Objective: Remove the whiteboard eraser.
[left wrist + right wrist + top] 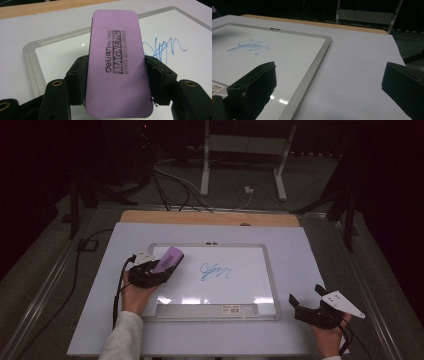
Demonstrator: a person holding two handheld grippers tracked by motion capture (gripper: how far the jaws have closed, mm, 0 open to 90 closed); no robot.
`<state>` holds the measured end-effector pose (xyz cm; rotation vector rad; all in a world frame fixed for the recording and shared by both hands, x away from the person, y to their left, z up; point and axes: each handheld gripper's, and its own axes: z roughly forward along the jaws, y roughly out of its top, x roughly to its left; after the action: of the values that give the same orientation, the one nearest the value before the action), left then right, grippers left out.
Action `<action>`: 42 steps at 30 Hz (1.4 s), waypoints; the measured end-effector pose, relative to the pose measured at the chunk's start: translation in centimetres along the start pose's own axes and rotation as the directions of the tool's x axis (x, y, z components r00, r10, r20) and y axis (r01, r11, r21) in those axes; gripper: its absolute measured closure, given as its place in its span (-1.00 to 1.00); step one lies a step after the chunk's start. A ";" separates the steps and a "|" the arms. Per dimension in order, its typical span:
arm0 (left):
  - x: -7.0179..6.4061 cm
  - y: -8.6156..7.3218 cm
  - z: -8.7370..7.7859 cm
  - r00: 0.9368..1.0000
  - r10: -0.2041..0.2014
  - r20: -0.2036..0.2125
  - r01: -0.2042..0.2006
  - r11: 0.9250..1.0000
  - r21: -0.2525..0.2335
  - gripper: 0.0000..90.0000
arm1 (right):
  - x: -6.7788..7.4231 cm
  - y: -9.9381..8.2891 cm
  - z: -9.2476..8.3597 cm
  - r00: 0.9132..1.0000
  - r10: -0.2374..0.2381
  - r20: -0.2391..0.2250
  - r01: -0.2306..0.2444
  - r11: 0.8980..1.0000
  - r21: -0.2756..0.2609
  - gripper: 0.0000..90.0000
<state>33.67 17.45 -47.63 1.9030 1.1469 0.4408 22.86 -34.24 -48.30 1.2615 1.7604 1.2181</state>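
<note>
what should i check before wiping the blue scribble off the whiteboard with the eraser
1. Eraser clamped in the left hand-held gripper: ok.
2. Blue scribble on the whiteboard not yet wiped: ok.
3. Eraser over the board's left part, scribble beside it: ok.
4. Felt side facing the board: cannot tell.
5. Right hand-held gripper open, off the board at its right: ok.
6. Eraser touching the board: cannot tell.
</note>
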 end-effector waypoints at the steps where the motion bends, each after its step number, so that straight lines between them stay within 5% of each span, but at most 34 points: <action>1: -0.1 0.0 0.1 1.000 0.002 0.002 -0.002 1.000 0.002 -0.07 | 0.0 0.0 0.0 1.000 0.000 0.000 0.000 1.000 0.000 -1.00; 15: -1.4 0.2 2.2 1.000 0.012 0.019 -0.013 1.000 0.017 -0.07 | 0.0 0.0 0.0 1.000 -0.002 -0.001 0.002 1.000 0.002 -1.00; 37: -3.8 -0.9 5.5 0.997 0.068 0.042 -0.073 0.989 0.130 -0.08 | 0.1 0.0 0.1 1.000 -0.016 -0.006 0.016 1.000 0.008 -1.00; 42: -3.8 -0.4 5.5 0.999 0.040 0.022 -0.042 0.994 0.098 -0.27 | 0.2 0.0 0.1 1.000 -0.022 -0.007 0.022 1.000 0.011 -1.00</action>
<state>35.10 11.64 -50.73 2.0147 1.1370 0.3928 22.88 -34.07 -48.34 1.2422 1.7842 1.2027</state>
